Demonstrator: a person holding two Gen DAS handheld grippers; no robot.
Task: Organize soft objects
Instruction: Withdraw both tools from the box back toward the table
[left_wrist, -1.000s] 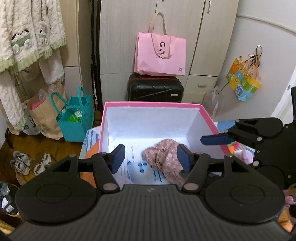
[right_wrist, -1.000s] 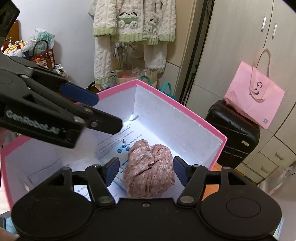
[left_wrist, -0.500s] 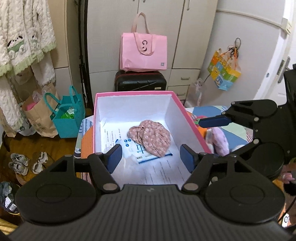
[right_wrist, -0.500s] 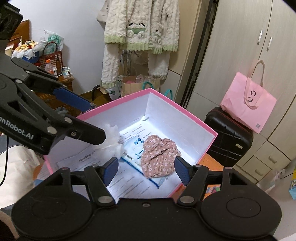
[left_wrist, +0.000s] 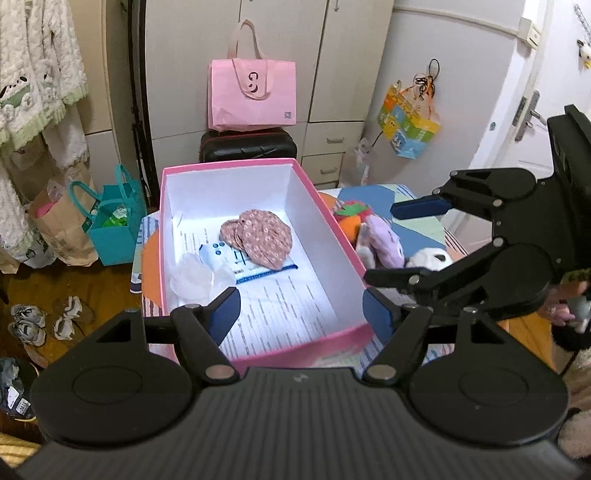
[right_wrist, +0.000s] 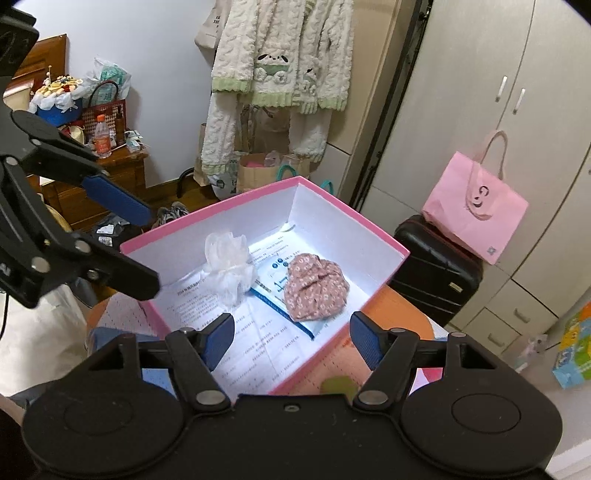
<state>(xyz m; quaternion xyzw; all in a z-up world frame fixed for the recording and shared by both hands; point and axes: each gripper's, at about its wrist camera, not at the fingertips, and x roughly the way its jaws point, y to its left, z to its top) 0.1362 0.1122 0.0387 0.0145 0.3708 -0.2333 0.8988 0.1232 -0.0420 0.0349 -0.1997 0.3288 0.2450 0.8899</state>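
Observation:
A pink box (left_wrist: 338, 229) with white inner walls stands on the table. Inside it lie a pink floral cloth (left_wrist: 258, 238) (right_wrist: 314, 288) and a white mesh puff (left_wrist: 195, 277) (right_wrist: 229, 267), on printed paper. My left gripper (left_wrist: 301, 317) hovers over the box's near end, its jaws opening, nothing between them. My right gripper (right_wrist: 291, 341) hangs above the box's near rim, its jaws also opening and empty. To the right of the box lie plush toys: a strawberry (left_wrist: 351, 214), a purple one (left_wrist: 384, 242) and a panda (left_wrist: 430, 256).
A black suitcase (left_wrist: 247, 146) with a pink tote bag (left_wrist: 253, 96) on top stands behind the table by the wardrobe. A teal bag (left_wrist: 112, 225) and shoes (left_wrist: 27, 323) are on the floor at left. Fleece clothes (right_wrist: 280, 55) hang on the wall.
Both grippers pulled back and rose away from the box, so more of it shows. Both sets of jaws widened. The floral cloth now lies alone on the box floor, and the white puff has come into view.

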